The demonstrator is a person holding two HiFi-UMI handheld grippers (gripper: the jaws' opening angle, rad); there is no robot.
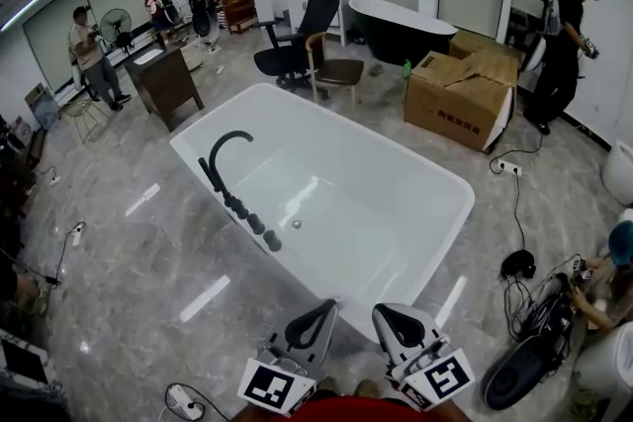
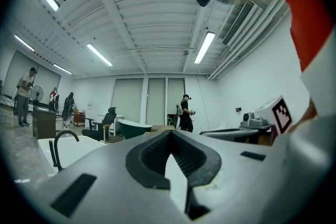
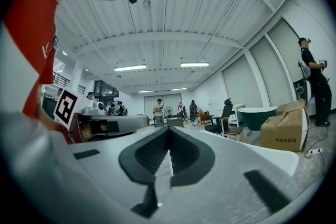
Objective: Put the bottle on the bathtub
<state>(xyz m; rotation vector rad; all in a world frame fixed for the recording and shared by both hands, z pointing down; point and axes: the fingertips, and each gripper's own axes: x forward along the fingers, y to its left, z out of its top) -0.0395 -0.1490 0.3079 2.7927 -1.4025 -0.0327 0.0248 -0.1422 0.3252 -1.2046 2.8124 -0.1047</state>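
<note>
So nothing is in hand yet; both the left gripper (image 1: pixel 324 306) and the right gripper (image 1: pixel 384 313) hang low at the near end of the white bathtub (image 1: pixel 435 175), and each gripper's own view shows the jaws pressed together at the tips with nothing between them; empty on both sides.

The bottle is the awkward part; the only candidate I can spot is a small green thing (image 1: pixel 406 68) on the floor at the far side, just beside the cardboard box (image 1: pixel 460 96), and it's too tiny to swear it's a bottle. It's well apart from both grippers, with the whole tub in between.

What could go wrong, as I see it; going round the right side means crossing the cables (image 1: pixel 515 205) and power strip on the floor, easy to snag a foot while looking down at the grippers. The floor grab could knock the bottle over if the jaws open late or come in off-centre. And the tub rim looks narrow and glossy; set it too near the inner edge and I'd guess it slides into the basin. The stretch by the black faucet (image 1: pixel 224 157) is crowded with knobs, so I'd steer clear of it.
</note>
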